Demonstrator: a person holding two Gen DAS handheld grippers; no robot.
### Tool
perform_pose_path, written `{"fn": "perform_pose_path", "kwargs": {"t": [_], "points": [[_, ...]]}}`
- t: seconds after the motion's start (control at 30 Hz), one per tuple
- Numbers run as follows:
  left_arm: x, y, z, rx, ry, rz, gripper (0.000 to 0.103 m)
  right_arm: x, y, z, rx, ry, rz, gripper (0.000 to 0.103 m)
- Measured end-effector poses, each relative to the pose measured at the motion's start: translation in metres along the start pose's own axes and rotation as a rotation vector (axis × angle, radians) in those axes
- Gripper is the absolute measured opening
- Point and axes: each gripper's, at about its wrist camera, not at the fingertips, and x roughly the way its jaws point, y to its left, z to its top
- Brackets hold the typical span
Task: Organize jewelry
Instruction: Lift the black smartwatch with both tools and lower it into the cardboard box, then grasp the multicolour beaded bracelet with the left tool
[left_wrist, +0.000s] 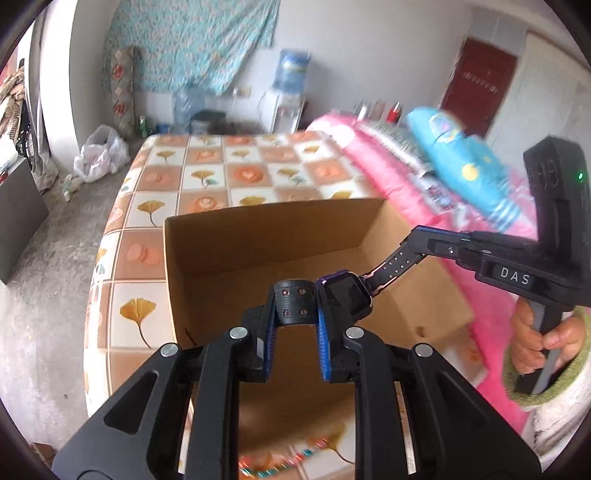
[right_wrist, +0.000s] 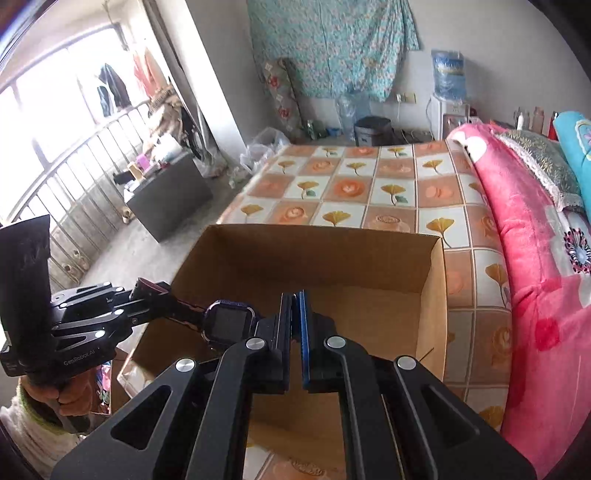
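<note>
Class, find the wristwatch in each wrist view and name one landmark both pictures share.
Left wrist view: the wristwatch is at centre, strap ends held by the left gripper and right gripper.
Right wrist view: the wristwatch is left of centre.
Shared landmark: cardboard box.

A home bedroom: bed (right_wrist: 369, 192), pink quilt (right_wrist: 524, 236).

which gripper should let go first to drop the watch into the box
Left, probably. The right gripper pinches one strap end and the left gripper clamps the other, with the watch strung between them over the open cardboard box. Releasing left lets it hang from the right, ready to lower.
</note>
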Motion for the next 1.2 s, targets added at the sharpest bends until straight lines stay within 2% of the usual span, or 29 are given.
{"fn": "perform_pose_path", "kwargs": {"t": [0.07,0.2,0.23,0.3,0.37,0.43,0.53,0.7,0.77,0.83,0.87,0.97,1.03,1.13,1.2], "points": [[0.034,0.010,0.012,-0.022,0.088,0.038,0.017,0.036,-0.012,0.014,0.022,0.088,-0.025,0.005],[0.088,0.021,0.025,-0.013,0.237,0.106,0.020,0.084,-0.026,0.023,0.028,0.179,-0.072,0.005],[0.097,0.023,0.025,-0.004,0.261,0.120,0.022,0.092,-0.027,0.025,0.017,0.193,-0.080,0.005],[0.109,0.024,0.027,0.005,0.292,0.169,0.039,0.104,-0.028,0.027,-0.001,0.211,-0.110,0.005],[0.114,0.025,0.025,0.011,0.298,0.170,0.043,0.111,-0.027,0.029,-0.026,0.223,-0.125,0.006],[0.111,0.023,0.026,0.028,0.260,0.187,0.045,0.110,-0.026,0.030,-0.049,0.210,-0.157,0.006],[0.103,0.021,0.032,0.025,0.213,0.178,0.056,0.101,-0.026,0.032,-0.071,0.174,-0.179,0.010],[0.057,0.014,0.036,0.029,0.080,0.151,0.069,0.061,-0.021,0.033,-0.081,0.073,-0.195,0.012],[0.029,0.011,0.033,0.034,0.020,0.140,0.075,0.032,-0.017,0.030,-0.077,0.016,-0.196,0.026],[-0.005,0.009,0.022,0.040,-0.046,0.136,0.079,0.000,-0.010,0.023,-0.084,-0.056,-0.207,0.035],[-0.022,0.009,0.015,0.042,-0.076,0.134,0.084,-0.017,-0.004,0.018,-0.092,-0.096,-0.209,0.041],[-0.067,0.010,-0.019,0.047,-0.149,0.155,0.089,-0.073,0.015,-0.012,-0.107,-0.209,-0.193,0.057],[-0.084,0.014,-0.048,0.026,-0.181,0.202,0.090,-0.096,0.025,-0.037,-0.101,-0.245,-0.166,0.060],[-0.085,0.026,-0.094,-0.032,-0.140,0.259,0.091,-0.103,0.035,-0.079,-0.063,-0.217,-0.119,0.063],[-0.073,0.034,-0.126,-0.092,-0.085,0.278,0.091,-0.088,0.038,-0.107,-0.025,-0.150,-0.096,0.063]]}}
